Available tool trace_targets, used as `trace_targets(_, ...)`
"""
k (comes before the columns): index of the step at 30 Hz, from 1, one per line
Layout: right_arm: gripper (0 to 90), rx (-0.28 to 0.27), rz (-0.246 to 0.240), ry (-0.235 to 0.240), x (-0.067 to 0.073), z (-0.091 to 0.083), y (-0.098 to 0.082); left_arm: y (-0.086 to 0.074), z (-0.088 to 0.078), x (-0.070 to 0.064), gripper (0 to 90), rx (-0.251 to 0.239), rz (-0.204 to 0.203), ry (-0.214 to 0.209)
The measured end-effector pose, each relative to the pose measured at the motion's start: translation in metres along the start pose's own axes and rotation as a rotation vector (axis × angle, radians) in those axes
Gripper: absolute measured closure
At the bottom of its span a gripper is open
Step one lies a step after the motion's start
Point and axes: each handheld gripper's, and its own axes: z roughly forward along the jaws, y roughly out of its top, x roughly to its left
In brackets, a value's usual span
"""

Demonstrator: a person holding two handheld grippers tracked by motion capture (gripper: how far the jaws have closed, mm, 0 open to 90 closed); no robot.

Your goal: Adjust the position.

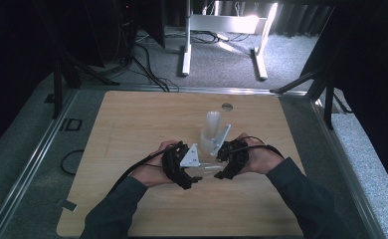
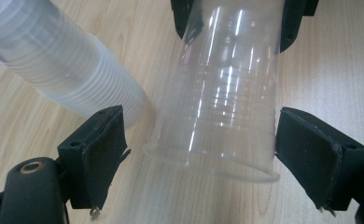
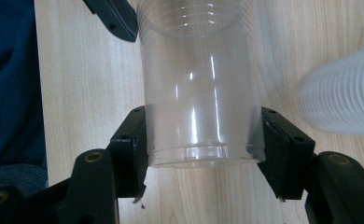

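Clear cup (image 3: 199, 93), gripped at its base by right claw (image 3: 201, 149), lies inside the spread, empty left claw (image 2: 199, 154); squeezing could crush it.

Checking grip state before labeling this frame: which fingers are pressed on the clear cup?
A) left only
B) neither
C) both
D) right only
D: in the right gripper view the right gripper has its fingers tight against the base of the clear cup, while in the left gripper view the left gripper stands open, with gaps between its fingers and the cup's rim.
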Motion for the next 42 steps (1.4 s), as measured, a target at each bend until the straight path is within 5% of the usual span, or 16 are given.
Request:
trace_targets(9,41.0,-0.041,0.027,-0.011,-0.003,-0.009,-0.013,-0.005,-0.006,0.005,17.1,-0.054,-0.048,0.003)
trace_targets(26,41.0,-0.075,0.045,-0.039,-0.005,-0.014,-0.02,-0.007,-0.019,0.009,16.0,-0.1,-0.073,0.026)
trace_targets(42,41.0,-0.181,0.072,-0.069,-0.007,-0.025,-0.032,-0.017,-0.028,0.021,16.4,-0.175,-0.176,-0.012)
